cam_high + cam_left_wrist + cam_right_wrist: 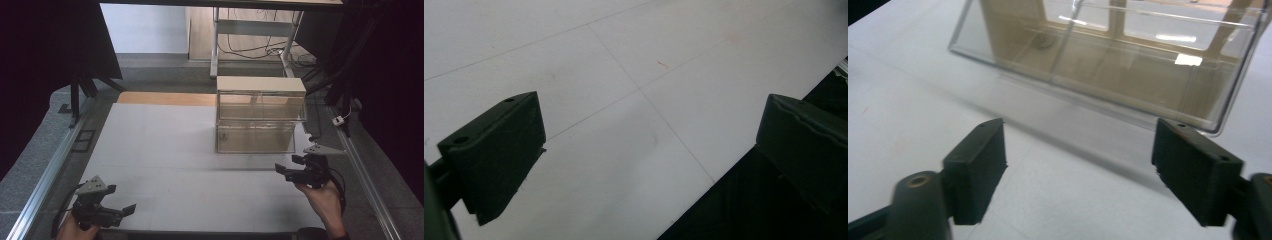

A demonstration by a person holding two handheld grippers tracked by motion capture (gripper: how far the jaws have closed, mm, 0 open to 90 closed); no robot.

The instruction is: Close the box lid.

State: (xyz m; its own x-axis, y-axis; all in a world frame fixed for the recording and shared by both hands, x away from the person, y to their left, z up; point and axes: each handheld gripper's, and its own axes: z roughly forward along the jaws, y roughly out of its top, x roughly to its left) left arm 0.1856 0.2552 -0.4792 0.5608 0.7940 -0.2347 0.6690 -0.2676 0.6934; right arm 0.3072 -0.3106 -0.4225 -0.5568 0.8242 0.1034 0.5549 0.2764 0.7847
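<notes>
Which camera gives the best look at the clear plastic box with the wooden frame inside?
The right gripper view: the clear plastic box with the wooden frame inside is close and large there, its transparent wall and inner slats distinct. The high view shows the whole box smaller, standing on the white table.

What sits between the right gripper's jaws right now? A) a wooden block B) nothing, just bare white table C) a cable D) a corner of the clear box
B: in the right gripper view the right gripper has its jaws spread wide over the white table, and the clear box stands beyond them, apart.
</notes>
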